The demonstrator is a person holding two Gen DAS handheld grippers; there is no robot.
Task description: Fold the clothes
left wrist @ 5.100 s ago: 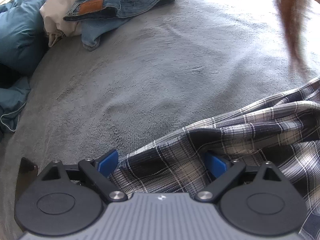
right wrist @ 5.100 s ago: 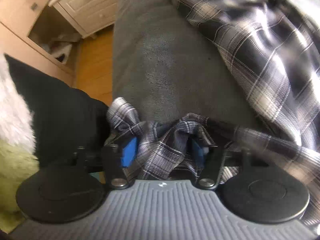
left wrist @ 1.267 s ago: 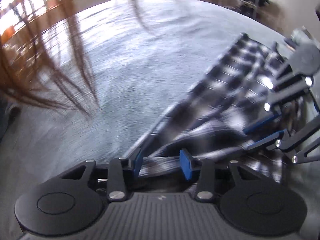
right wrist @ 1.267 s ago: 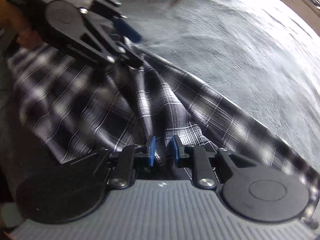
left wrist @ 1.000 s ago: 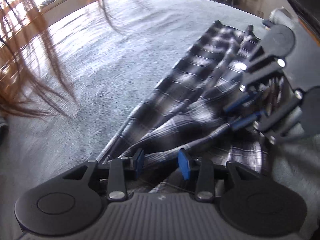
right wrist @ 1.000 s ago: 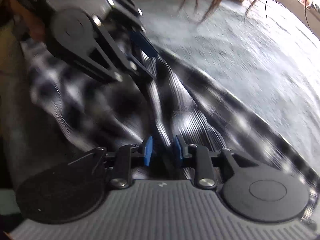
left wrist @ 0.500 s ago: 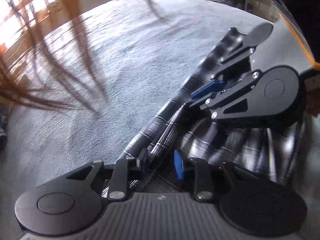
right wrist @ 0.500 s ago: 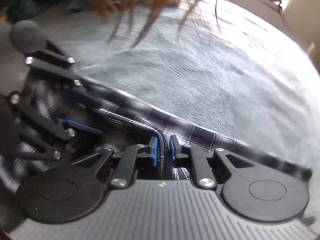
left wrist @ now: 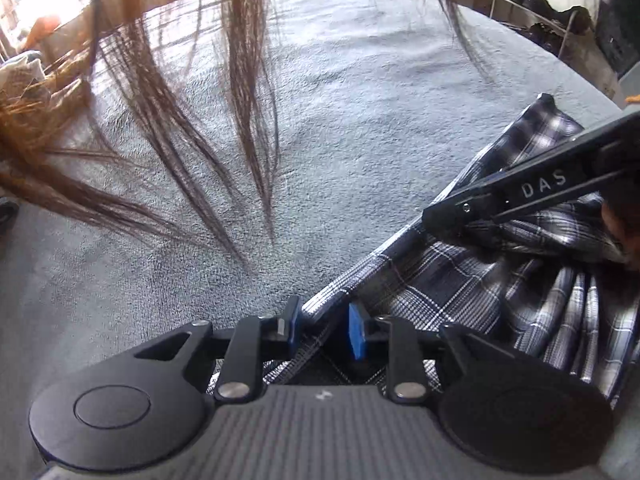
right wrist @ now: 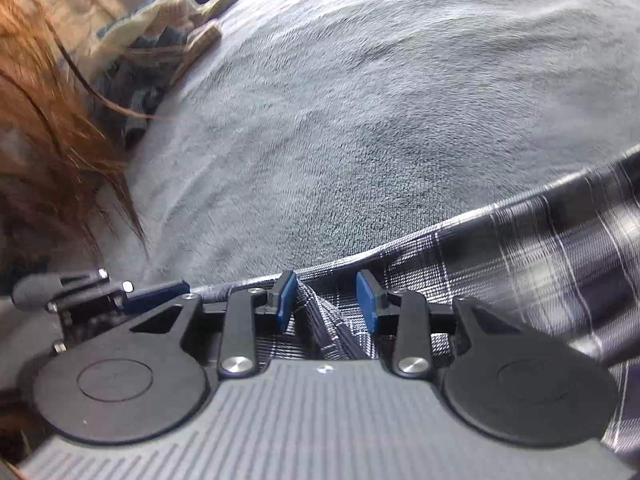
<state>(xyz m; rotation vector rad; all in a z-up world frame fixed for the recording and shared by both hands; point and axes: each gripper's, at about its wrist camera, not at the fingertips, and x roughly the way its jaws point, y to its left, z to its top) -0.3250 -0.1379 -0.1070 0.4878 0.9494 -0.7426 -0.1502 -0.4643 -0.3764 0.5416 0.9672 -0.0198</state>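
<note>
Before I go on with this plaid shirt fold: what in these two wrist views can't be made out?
- Plaid shirt: its full outline; left wrist view cuts it at the right edge, and the right gripper crosses it.
- Plaid shirt in right wrist view: motion blur smears its right part.
- Clothes pile: blurred, partly behind hanging hair.
- Left gripper: jaws hidden in the right wrist view.

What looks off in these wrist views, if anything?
Loose hair hangs in front of the left wrist camera and covers much of the gray blanket. It also crowds the left edge of the right view. The plaid shirt is bunched in uneven pleats rather than flat. Nothing looks damaged.
</note>
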